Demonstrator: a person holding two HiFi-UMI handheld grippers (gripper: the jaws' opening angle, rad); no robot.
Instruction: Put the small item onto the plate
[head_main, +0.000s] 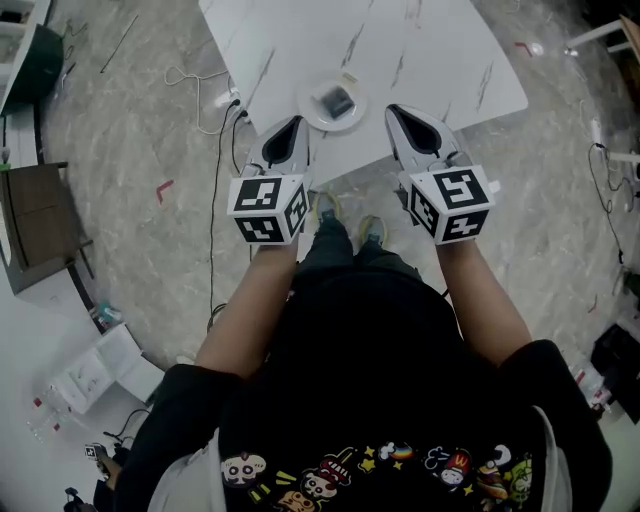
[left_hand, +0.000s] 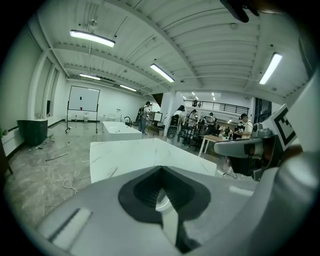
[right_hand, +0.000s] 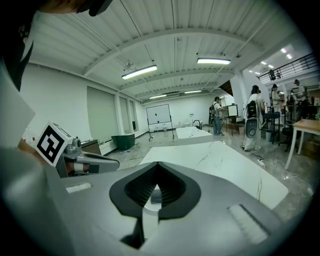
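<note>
A small dark item (head_main: 336, 100) lies on a round white plate (head_main: 312, 115) near the front edge of the white marble table (head_main: 430, 50). Both grippers hover side by side in front of the plate and above it, touching nothing. The left gripper (head_main: 295, 122) is shut and empty, its tips just left of the plate. The right gripper (head_main: 393, 108) is shut and empty, just right of it. In the right gripper view the item (right_hand: 156, 196) shows through the hollow behind the closed jaws of the right gripper (right_hand: 157, 165). The left gripper view shows the left gripper (left_hand: 161, 170) shut, with the plate (left_hand: 161, 201) beneath.
White cables (head_main: 205, 95) trail on the floor left of the table. A brown cabinet (head_main: 35, 215) stands at the far left. The person's shoes (head_main: 345, 215) are at the table's front edge. Other tables (left_hand: 120, 131) and people (right_hand: 252, 112) stand far off in the hall.
</note>
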